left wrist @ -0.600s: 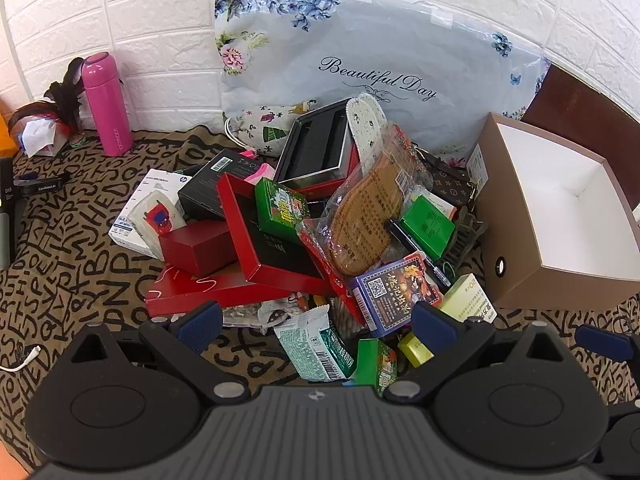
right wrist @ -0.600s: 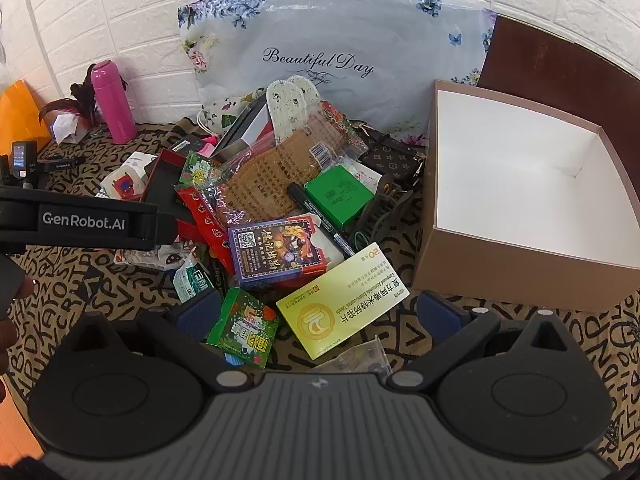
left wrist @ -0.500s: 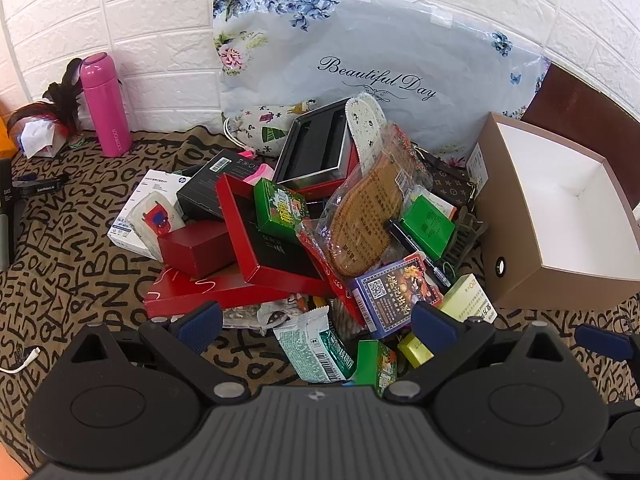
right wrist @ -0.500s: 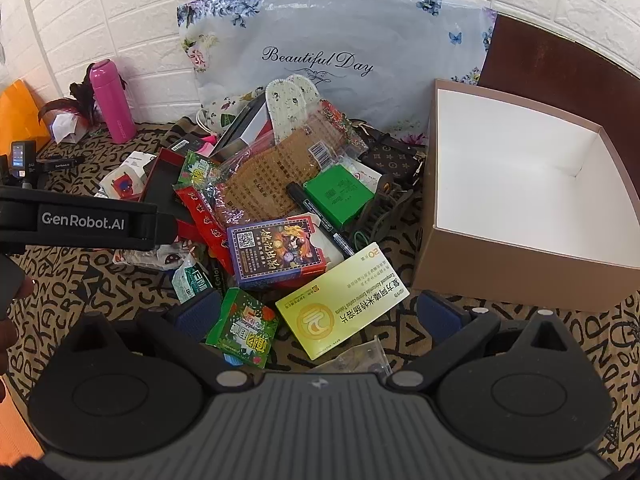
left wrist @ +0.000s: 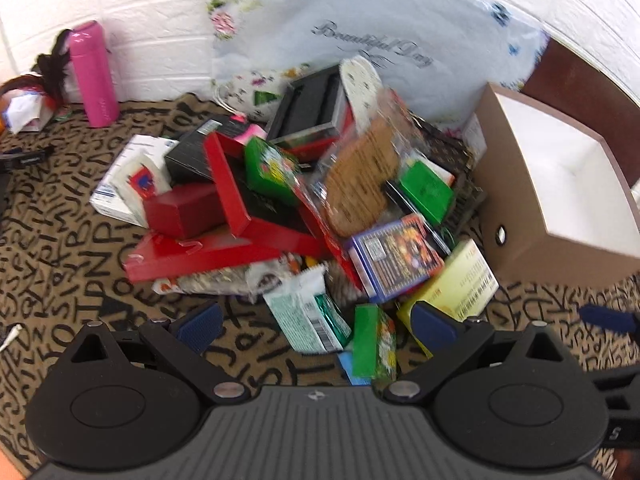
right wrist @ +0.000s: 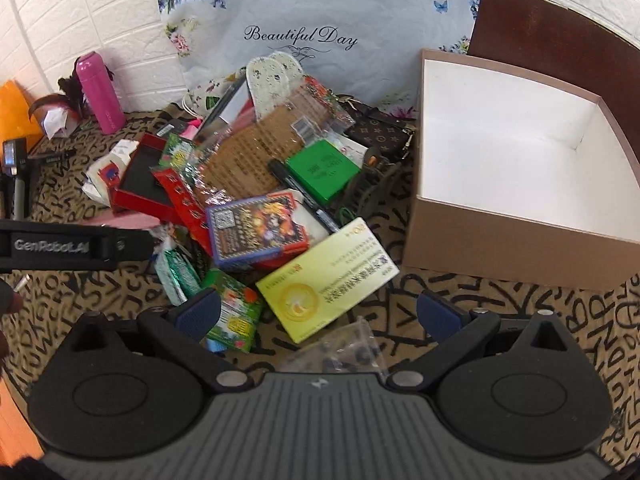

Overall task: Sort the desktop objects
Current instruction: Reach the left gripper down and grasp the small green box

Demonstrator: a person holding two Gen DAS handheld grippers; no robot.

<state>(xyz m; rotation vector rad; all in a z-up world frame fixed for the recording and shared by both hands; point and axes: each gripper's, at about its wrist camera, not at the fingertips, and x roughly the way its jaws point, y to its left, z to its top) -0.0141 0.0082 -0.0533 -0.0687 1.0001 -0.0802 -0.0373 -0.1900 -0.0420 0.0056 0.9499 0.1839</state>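
Holding both your grippers wide, nothing gripped: left gripper (left wrist: 316,322), right gripper (right wrist: 318,312) hover over near edge of pile (right wrist: 260,184). Yellow box (right wrist: 326,278) lies beside brown box (right wrist: 516,248).

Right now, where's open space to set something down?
The brown box is empty inside. Bare cloth lies in front of it, right of the yellow box, and between the pink bottle and the pile. The pile around the red tray is crowded.
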